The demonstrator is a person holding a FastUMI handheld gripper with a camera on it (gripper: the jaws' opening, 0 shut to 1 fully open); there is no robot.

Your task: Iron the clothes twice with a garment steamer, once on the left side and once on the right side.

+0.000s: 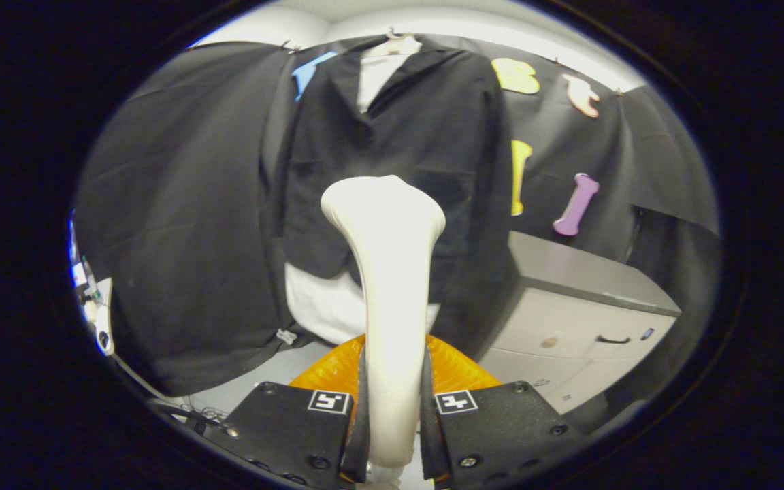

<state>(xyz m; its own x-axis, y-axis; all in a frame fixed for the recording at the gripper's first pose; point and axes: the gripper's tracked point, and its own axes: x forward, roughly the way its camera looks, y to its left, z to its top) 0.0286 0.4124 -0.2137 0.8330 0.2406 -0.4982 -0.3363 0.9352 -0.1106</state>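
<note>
White garment steamer [389, 272] pinched upright in our gripper [392, 408], head at frame centre before the black jacket [426, 136] hanging above.

no readable text; only coded square markers [329, 401] on jaws.

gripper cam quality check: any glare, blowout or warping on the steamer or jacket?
Gripper view: the steamer, clamped between the gripper fingers, is close and brightly lit, its pale surface nearly blown out; the black jacket beyond it reads dark with little fold detail; fisheye bends the grey cabinet edges and the hanging cloth; ceiling strip at the top is overexposed.
</note>
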